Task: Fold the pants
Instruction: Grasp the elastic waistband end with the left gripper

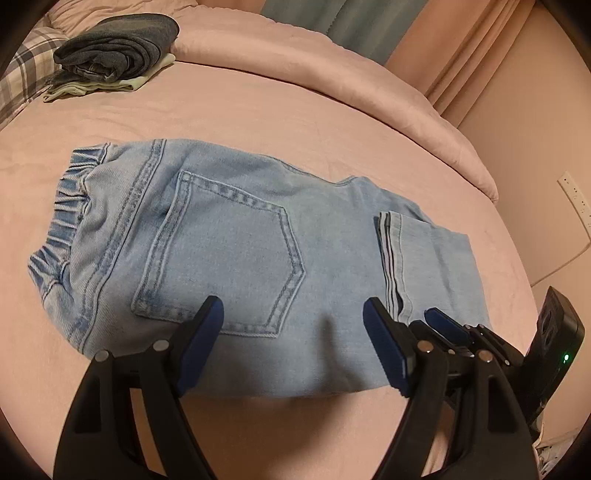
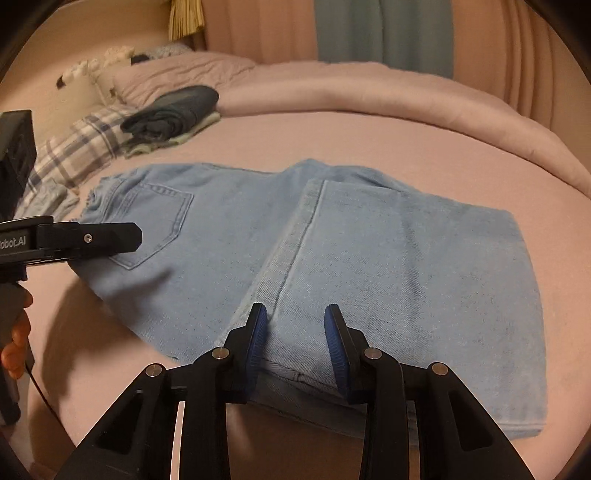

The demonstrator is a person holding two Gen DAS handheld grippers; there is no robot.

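One pair of light blue jeans is lying folded on the pink bed, back pocket facing up, elastic waistband at the left end and the leg hems doubled back over toward the right. So the pants sit pretty much in the middle of the mattress, flat and already folded over on themselves.

The left gripper hovers at the near edge of the denim with its blue pads spread wide, nothing between them. The right gripper is just to its right, above the near edge of the folded leg panel; its pads are set narrower (there's a clear gap, and I can't see the cloth pinched in it). In the right wrist view you can see a bit of the person's hand on the left gripper's handle.

Far left on the bed there's a stack of folded clothes, a dark blue-grey piece on top of something pale green, next to a plaid pillow. A pink comforter is bunched along the far side, with pink and teal curtains behind it.
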